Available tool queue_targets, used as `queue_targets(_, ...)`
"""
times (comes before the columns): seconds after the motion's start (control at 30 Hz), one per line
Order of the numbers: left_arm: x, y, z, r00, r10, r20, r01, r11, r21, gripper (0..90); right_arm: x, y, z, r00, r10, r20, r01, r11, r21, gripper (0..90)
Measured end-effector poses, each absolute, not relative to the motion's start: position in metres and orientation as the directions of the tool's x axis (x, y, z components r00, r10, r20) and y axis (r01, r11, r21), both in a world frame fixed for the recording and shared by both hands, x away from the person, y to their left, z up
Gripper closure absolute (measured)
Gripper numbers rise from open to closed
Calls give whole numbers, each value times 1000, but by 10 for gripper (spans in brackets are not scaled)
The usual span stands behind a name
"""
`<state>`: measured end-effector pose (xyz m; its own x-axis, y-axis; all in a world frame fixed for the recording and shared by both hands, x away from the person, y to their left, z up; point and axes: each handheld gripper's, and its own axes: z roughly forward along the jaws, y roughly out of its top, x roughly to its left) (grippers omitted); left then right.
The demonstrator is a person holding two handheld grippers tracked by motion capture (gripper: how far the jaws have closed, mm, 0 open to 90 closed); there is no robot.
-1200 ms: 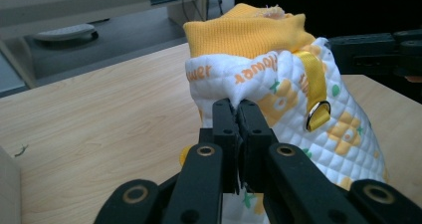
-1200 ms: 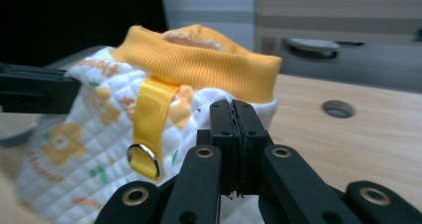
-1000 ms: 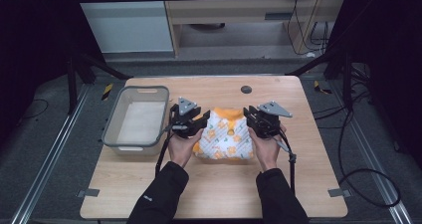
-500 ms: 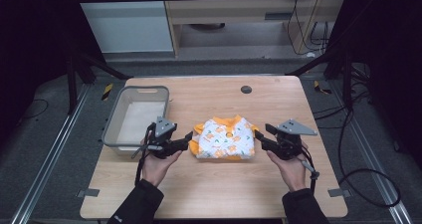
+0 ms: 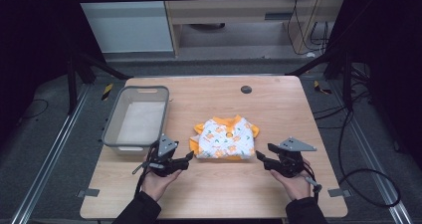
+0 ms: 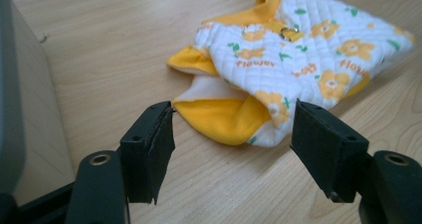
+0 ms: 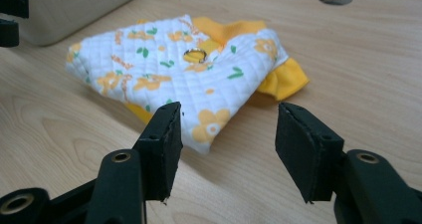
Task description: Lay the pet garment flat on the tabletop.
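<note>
Wooden table (image 5: 278, 109), folded garment (image 5: 224, 138) lying crosswise

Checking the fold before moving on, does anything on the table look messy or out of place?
Nothing is spilled or damaged. The folded garment lies slightly askew, with a yellow flap poking out at its near left corner. The basket sits squarely on the table.

The word "Flower" is printed in orange, more than once, on the white quilted garment (image 6: 298, 50) beside its flower pictures
</note>
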<state>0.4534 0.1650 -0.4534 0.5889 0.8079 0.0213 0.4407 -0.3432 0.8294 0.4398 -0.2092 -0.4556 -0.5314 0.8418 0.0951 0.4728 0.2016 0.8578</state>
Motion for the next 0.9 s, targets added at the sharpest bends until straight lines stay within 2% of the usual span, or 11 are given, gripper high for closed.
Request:
queue_targets(0.2, 457, 157, -469, 604, 796, 43, 456, -388, 801, 324, 446, -204, -474, -529, 844, 87, 517, 239, 822, 434)
queue_targets(0.33, 460, 151, -476, 624, 780, 49, 470, -425, 774, 327, 451, -199, -483, -535, 836, 123, 542, 228, 809, 447)
queue_targets(0.5, 461, 142, -482, 646, 761, 58, 466, -453, 760, 366, 455, -184, -490, -563, 819, 112, 551, 272, 789, 483)
queue_targets(0.7, 468, 136, -490, 654, 756, 32, 484, -450, 750, 499, 463, -176, -497, -563, 816, 129, 571, 271, 775, 576)
queue_targets(0.73, 469, 136, -491, 656, 754, 25, 490, -450, 747, 499, 463, -176, -497, -563, 816, 129, 571, 271, 775, 590)
queue_targets(0.9, 469, 136, -488, 654, 756, 1, 496, -430, 754, 665, 464, -174, -499, -558, 819, 132, 585, 275, 763, 771)
